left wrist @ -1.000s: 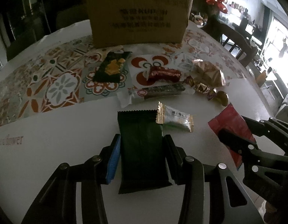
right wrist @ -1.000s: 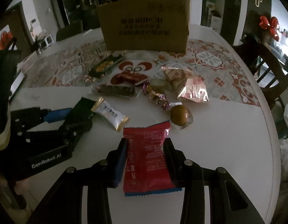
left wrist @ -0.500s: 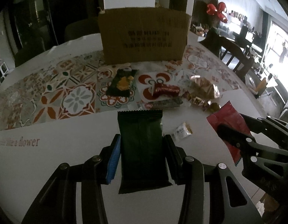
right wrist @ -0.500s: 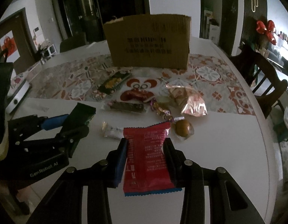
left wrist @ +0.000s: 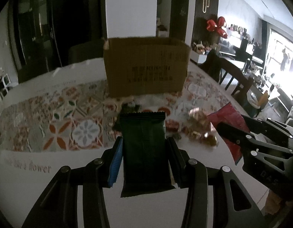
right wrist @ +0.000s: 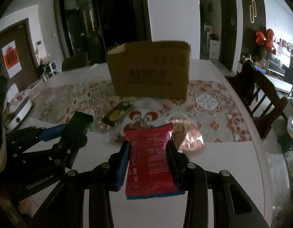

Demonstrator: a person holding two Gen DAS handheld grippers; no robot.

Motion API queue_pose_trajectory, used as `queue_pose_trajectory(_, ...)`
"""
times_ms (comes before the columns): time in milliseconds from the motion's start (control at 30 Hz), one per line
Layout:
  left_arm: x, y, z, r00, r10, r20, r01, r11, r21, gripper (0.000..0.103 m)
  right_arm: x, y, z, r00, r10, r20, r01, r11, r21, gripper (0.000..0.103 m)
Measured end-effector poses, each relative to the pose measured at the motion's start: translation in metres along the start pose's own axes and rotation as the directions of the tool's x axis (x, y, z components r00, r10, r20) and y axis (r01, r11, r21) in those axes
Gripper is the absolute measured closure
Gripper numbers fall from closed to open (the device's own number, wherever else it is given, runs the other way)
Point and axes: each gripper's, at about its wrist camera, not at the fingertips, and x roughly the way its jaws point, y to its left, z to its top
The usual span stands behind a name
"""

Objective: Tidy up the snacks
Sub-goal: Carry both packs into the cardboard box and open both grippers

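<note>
Evidently both tools are loaded: the left gripper (left wrist: 144, 150) is clamped across the width of a dark green snack packet (left wrist: 144, 152), and the right gripper (right wrist: 148, 154) pinches a red snack packet (right wrist: 149, 161) the same way, the jaws narrow on each wrapper's sides. Each packet's long axis runs straight along the fingers, its serrated far edge pointing forward, and both look clear of the white tabletop (left wrist: 51, 174). What the coming move turns on is the cardboard box (left wrist: 146, 68): it stands dead ahead of both grippers, at the far side of the patterned table runner (left wrist: 57, 121), well apart from either packet, with its near wall facing the cameras and its open top above the line the packets point along. In the left wrist view the box sits a touch right of centre; in the right wrist view it is nearly centred, so neither hand seems clearly nearer. Between the grippers and the box lie the loose snacks still to sort, among them a dark packet with yellow print (right wrist: 117, 114) and a pinkish foil-wrapped one (right wrist: 190, 138). Reaching the opening would likely mean carrying each packet forward and over the near wall.
</note>
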Motion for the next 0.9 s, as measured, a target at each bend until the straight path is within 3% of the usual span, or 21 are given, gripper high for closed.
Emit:
queue_pose_trajectory(433, -0.015, 0.003, 0.064, 0.98, 0.056, 0.189, -0.063, 0.998, 0.029, 0.058, -0.011, -0.007, 0.061, 0.983, -0.022, 0.18, 0.025, 1.0, -0.016, 0.063)
queue_pose_trajectory(900, -0.01, 0.013, 0.126, 0.959, 0.06, 0.276, -0.076, 0.996, 0.05, 0.058, 0.003, -0.015, 0.127, 0.961, 0.001, 0.278, 0.005, 1.0, -0.019, 0.063)
